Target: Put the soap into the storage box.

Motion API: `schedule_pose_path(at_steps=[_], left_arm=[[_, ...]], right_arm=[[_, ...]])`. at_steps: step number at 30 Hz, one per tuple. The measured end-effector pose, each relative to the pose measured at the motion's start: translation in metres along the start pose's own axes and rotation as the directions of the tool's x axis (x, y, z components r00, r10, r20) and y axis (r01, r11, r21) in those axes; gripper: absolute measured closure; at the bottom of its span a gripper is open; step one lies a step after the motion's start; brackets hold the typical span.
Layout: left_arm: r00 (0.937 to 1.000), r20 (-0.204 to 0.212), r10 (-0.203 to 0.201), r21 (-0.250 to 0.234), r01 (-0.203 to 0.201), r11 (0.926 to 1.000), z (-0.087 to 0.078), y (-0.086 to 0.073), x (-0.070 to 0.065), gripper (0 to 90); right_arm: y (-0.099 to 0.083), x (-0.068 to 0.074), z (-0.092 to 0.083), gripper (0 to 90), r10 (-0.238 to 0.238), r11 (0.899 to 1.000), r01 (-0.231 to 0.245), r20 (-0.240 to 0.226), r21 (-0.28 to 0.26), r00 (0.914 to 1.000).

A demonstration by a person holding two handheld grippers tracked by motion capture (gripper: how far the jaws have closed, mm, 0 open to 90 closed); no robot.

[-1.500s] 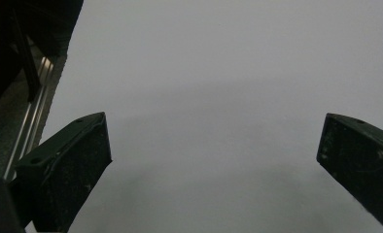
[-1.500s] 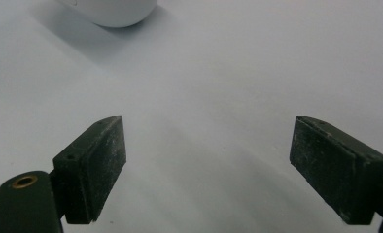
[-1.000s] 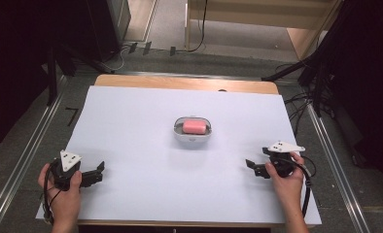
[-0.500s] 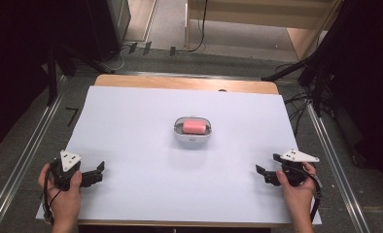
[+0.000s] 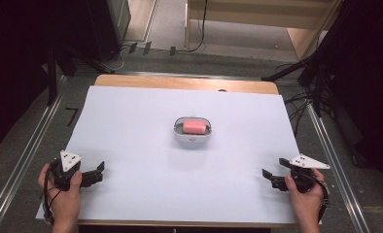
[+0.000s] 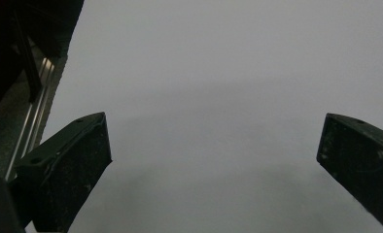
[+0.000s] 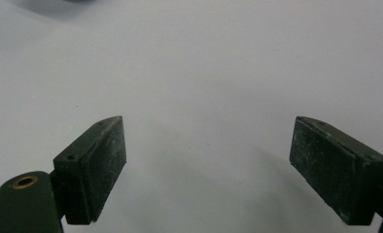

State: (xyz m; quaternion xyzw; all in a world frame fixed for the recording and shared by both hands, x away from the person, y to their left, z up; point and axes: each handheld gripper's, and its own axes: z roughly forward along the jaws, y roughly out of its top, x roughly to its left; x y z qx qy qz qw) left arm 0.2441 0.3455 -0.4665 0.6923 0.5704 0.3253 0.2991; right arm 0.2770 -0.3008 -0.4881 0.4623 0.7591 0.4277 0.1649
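Two grippers idle at near table corners: left gripper (image 5: 96, 173) and right gripper (image 5: 268, 177), jaws wide, holding nothing. Pink soap (image 5: 194, 126) sat in its white dish (image 5: 192, 138) mid-table, well apart from both. Judged nothing done yet; reach and grasp left.

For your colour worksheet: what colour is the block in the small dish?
Pink block, in a white dish; clearest in the high view.

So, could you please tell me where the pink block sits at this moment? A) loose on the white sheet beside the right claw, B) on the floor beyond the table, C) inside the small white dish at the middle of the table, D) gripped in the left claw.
C: the pink block lies inside the white dish at mid-table, well apart from the open left claw and right claw.
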Motion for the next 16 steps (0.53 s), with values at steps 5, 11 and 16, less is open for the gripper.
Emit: schedule_pose_path(at_steps=[5, 11, 16], left_arm=[[1.0000, -0.001, 0.000, 0.000, 0.000, 1.0000, 0.0001, 0.0000, -0.0001, 0.0], [1.0000, -0.002, -0.002, 0.001, 0.002, 1.0000, 0.0008, 0.0001, -0.0003, 0.0], [1.0000, -0.002, -0.005, 0.003, 0.005, 1.0000, 0.0007, 0.0002, -0.0001, 0.0]], right_arm=[[-0.0060, -0.0034, -0.0093, 13.9, 0.012, 0.999, -0.011, 0.006, -0.032, 0.9999], [-0.0095, -0.0054, -0.0140, 14.1, 0.023, 0.998, -0.024, -0.018, -0.064, 0.9996], [-0.0086, -0.0041, -0.0115, 16.5, 0.011, 0.999, -0.012, -0.022, -0.036, 0.9997]])
